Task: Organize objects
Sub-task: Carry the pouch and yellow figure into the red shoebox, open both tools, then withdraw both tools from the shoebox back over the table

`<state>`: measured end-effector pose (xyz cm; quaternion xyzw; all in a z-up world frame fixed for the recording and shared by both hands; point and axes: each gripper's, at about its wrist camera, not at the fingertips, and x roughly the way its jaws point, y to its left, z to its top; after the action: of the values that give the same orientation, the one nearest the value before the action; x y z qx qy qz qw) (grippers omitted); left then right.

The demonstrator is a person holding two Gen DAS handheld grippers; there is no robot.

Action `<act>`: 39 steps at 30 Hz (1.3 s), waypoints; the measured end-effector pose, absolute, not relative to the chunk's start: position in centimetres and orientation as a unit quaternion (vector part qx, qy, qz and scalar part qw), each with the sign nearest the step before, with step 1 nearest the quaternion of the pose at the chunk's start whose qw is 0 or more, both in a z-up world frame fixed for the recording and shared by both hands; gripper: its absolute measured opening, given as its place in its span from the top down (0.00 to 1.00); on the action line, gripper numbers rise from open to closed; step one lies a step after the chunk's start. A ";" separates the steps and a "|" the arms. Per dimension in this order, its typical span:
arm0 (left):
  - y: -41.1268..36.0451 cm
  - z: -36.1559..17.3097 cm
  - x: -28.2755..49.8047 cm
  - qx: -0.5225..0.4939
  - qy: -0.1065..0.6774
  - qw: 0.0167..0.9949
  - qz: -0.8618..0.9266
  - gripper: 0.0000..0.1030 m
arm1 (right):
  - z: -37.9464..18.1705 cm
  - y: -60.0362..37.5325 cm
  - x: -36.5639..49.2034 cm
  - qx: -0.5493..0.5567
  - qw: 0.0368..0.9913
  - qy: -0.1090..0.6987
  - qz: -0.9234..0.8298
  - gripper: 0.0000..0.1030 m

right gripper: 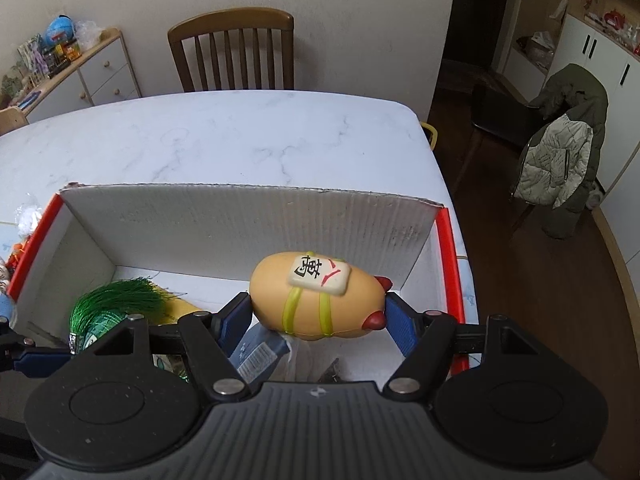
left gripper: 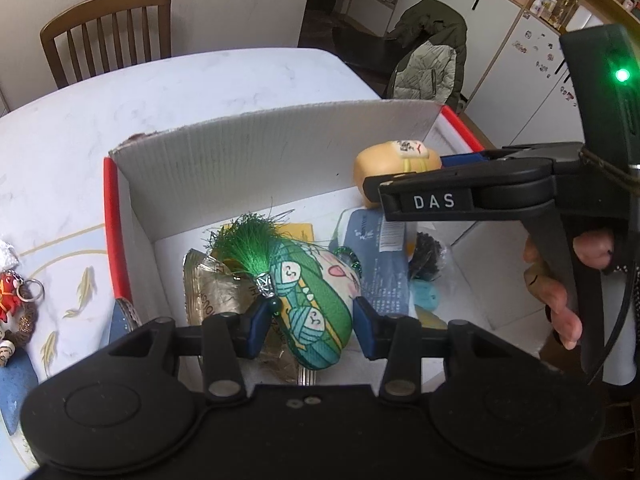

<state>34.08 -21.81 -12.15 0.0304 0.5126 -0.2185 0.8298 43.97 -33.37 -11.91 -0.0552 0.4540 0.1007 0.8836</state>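
Note:
A white cardboard box point(left gripper: 280, 152) with red edges stands on the marble table. My left gripper point(left gripper: 310, 328) hangs over its left part, shut on an oval green-and-white plush toy point(left gripper: 316, 304) with a green tassel point(left gripper: 244, 244). My right gripper point(right gripper: 318, 316) is shut on a yellow potato-shaped toy point(right gripper: 316, 300) that bears a mahjong tile, held above the inside of the box point(right gripper: 240, 220) at the right. The left wrist view shows that toy point(left gripper: 384, 158) in the right gripper point(left gripper: 404, 178), with a hand on the handle. The tassel point(right gripper: 112, 300) shows at the lower left of the right wrist view.
In the box lie a gold foil packet point(left gripper: 206, 292), a blue packet point(left gripper: 380, 264), a dark bundle point(left gripper: 428, 256) and a teal thing point(left gripper: 426, 294). A red keychain figure point(left gripper: 12, 296) lies on the table left of the box. Wooden chair point(right gripper: 232, 48) behind the table.

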 end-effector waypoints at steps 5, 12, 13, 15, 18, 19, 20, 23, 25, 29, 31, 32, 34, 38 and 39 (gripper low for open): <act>-21.8 -13.0 34.6 0.032 0.525 0.824 -0.211 0.59 | -12.4 -32.6 44.0 -0.075 0.880 0.456 0.107 0.30; -22.2 -13.4 34.9 0.034 0.537 0.817 -0.209 0.57 | -12.2 -32.9 43.9 -0.074 0.878 0.458 0.119 0.29; -22.3 -13.4 35.0 0.034 0.538 0.816 -0.208 0.57 | -12.2 -32.9 43.8 -0.076 0.877 0.459 0.123 0.29; -22.3 -13.4 35.1 0.030 0.541 0.814 -0.208 0.56 | -12.2 -33.0 43.5 -0.080 0.875 0.460 0.131 0.28; -22.5 -13.4 35.2 0.028 0.543 0.813 -0.208 0.53 | -12.2 -33.2 43.0 -0.089 0.872 0.460 0.141 0.27; -22.5 -13.4 35.1 0.030 0.543 0.813 -0.208 0.51 | -12.2 -33.2 42.8 -0.089 0.872 0.460 0.142 0.26; -22.6 -13.4 35.0 0.032 0.542 0.813 -0.208 0.48 | -12.1 -33.4 42.7 -0.087 0.872 0.460 0.143 0.26; -22.9 -13.2 34.6 0.037 0.539 0.814 -0.211 0.40 | -11.8 -33.8 42.4 -0.078 0.872 0.460 0.145 0.26; -23.0 -13.1 34.4 0.040 0.537 0.815 -0.211 0.38 | -11.6 -34.1 42.1 -0.072 0.872 0.460 0.147 0.26; -23.0 -12.8 33.9 0.039 0.535 0.817 -0.212 0.36 | -10.8 -34.5 41.4 -0.061 0.875 0.455 0.155 0.26; -23.0 -12.5 33.7 0.038 0.532 0.818 -0.214 0.34 | -10.3 -34.6 40.9 -0.055 0.876 0.452 0.161 0.26; -23.0 -12.3 33.6 0.037 0.530 0.819 -0.216 0.31 | -10.1 -34.7 40.6 -0.053 0.876 0.450 0.164 0.26; -23.1 -11.7 33.2 0.036 0.524 0.823 -0.218 0.27 | -9.6 -34.8 40.2 -0.050 0.878 0.446 0.169 0.26; -23.0 -10.4 32.5 0.038 0.509 0.831 -0.220 0.18 | -8.4 -35.0 39.3 -0.038 0.881 0.438 0.174 0.26; -22.9 -10.1 32.3 0.036 0.507 0.833 -0.221 0.18 | -8.1 -35.1 39.0 -0.034 0.882 0.435 0.177 0.26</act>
<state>32.33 -22.89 -10.09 0.0361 0.5066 -0.2208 0.8327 39.00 -35.14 -8.07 -0.0335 0.4352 0.1768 0.8821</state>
